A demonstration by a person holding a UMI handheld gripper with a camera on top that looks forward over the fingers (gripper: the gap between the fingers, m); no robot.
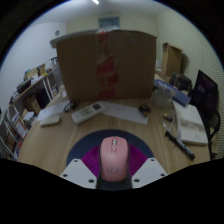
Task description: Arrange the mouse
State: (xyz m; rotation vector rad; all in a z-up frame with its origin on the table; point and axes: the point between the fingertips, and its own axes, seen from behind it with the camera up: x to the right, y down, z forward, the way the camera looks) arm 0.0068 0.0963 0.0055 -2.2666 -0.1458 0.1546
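Far off to the left of the tongs (pixel 113 172) stand shelves (pixel 22 110) crowded with small items too blurred to name. Nearer, still left and well beyond the fingertips, a white keyboard (pixel 88 112) lies on the wooden desk (pixel 50 145), with some flat white sheets beside it.

Straight ahead, at the far edge of the desk, a large cardboard box (pixel 106 62) with a red mark on its face stands upright.

Between the 2 fingers sits the pink mouse (pixel 113 157), resting on a dark round mat (pixel 100 142). The white fingers flank its sides closely, but whether both press on it or a small gap remains cannot be told.

The mouse looks like a light, rigid plastic shell with a smooth, rounded back, so it could slip if pinched high up; I'd hold it low on the 2 side walls, around the middle of its length.

Right of the tongs lie papers (pixel 188 122) and a dark pen-like stick (pixel 180 146), with a black chair (pixel 207 95) beyond them.
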